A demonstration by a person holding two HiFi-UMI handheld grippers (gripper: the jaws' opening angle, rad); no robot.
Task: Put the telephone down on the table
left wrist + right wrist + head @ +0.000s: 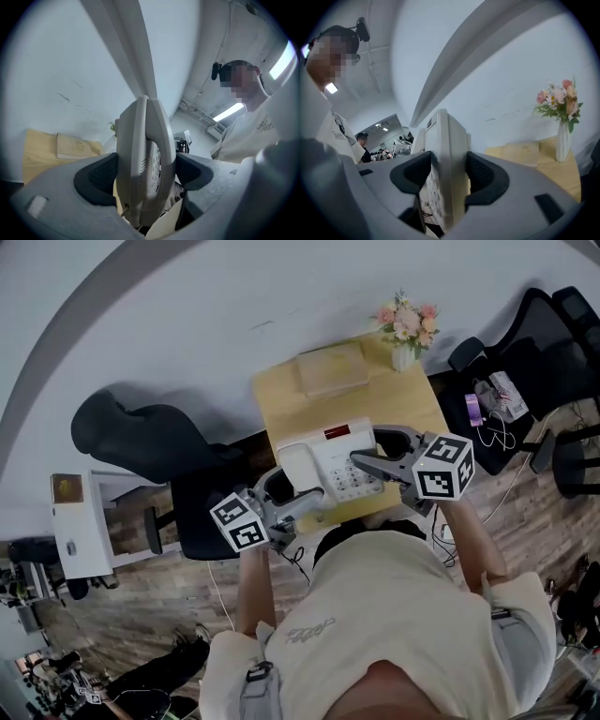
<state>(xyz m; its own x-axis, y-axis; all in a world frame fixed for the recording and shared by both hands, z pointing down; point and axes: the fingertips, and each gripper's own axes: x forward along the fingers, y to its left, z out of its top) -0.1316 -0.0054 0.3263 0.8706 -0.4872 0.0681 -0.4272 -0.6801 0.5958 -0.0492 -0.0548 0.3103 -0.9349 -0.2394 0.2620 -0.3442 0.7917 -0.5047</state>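
Observation:
A white desk telephone (328,460) with a keypad and a red label is over the near end of the small wooden table (281,404). Both grippers clamp it from opposite sides. My left gripper (295,487) is shut on its handset end, my right gripper (380,451) on its keypad end. In the left gripper view the telephone (145,164) stands on edge, pinched between the black pads (101,176) of the gripper (145,177). The right gripper view shows the telephone (447,164) squeezed the same way in that gripper (447,177). Whether it touches the table is hidden.
A tan flat box (331,368) lies at the table's far end, beside a white vase of pink flowers (405,329) at the far right corner. A black office chair (141,432) stands left of the table; more black chairs (534,343) and cables are right.

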